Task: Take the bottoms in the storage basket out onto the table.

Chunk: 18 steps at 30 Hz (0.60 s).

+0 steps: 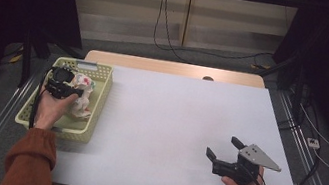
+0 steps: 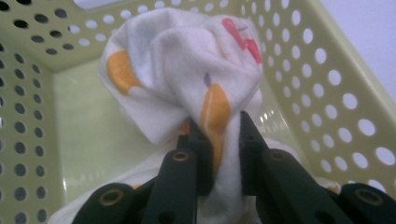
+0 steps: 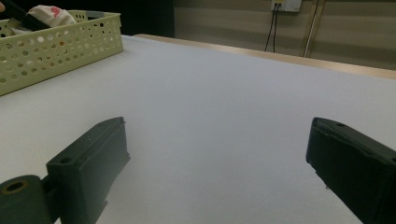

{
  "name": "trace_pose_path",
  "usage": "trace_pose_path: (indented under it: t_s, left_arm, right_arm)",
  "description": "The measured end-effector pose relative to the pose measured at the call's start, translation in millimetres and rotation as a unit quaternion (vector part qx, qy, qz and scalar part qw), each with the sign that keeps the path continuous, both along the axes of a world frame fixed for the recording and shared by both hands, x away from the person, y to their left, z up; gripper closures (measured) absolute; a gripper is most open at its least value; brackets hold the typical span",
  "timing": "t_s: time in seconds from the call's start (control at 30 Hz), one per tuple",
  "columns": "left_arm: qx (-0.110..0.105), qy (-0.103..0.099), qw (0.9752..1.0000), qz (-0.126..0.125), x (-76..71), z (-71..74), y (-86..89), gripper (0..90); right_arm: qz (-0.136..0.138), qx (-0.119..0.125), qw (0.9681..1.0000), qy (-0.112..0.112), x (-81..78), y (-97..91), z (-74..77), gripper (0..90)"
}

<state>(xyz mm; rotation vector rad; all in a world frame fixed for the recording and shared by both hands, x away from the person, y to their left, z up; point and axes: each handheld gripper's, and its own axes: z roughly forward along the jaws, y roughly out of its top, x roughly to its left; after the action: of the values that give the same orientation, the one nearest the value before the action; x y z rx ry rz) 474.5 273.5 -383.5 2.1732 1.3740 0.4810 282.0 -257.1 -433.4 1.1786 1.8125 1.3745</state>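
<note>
White printed cloth (image 2: 187,79) sits pinched inside left claw (image 2: 219,135), over basket (image 2: 336,93).

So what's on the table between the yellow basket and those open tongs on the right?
Nothing: in the high view, bare white table runs from the basket to the right tongs. The right gripper view shows the same.

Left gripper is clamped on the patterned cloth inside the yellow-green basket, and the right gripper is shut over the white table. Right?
Not quite: the right gripper is open, jaws wide apart, per the right gripper view. The left gripper does clamp the cloth in the basket.
</note>
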Motion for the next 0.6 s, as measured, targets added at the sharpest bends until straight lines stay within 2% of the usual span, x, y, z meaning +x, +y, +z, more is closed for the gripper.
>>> trace_pose_path:
  t_s: [0.2,0.37,0.47,0.6]
  left_arm:
    - [-0.019,-0.028,0.9994,0.001,-6.5,6.2,0.5,81.5]
    - [-0.025,-0.046,0.9986,0.001,-12.0,8.7,-0.4,81.5]
    - [-0.019,-0.060,0.9980,0.000,-14.7,10.6,-1.9,81.4]
    - [-0.035,-0.075,0.9965,0.001,-17.8,14.0,-0.6,81.4]
  right_arm:
    - [-0.001,0.000,1.0000,0.000,-0.5,-0.2,0.3,5.4]
    - [-0.003,0.001,1.0000,0.001,0.1,-0.7,0.1,5.3]
    - [-0.003,-0.002,1.0000,0.000,-0.6,-0.6,0.2,5.3]
    - [-0.004,-0.002,1.0000,0.000,-1.0,-0.7,0.5,5.3]
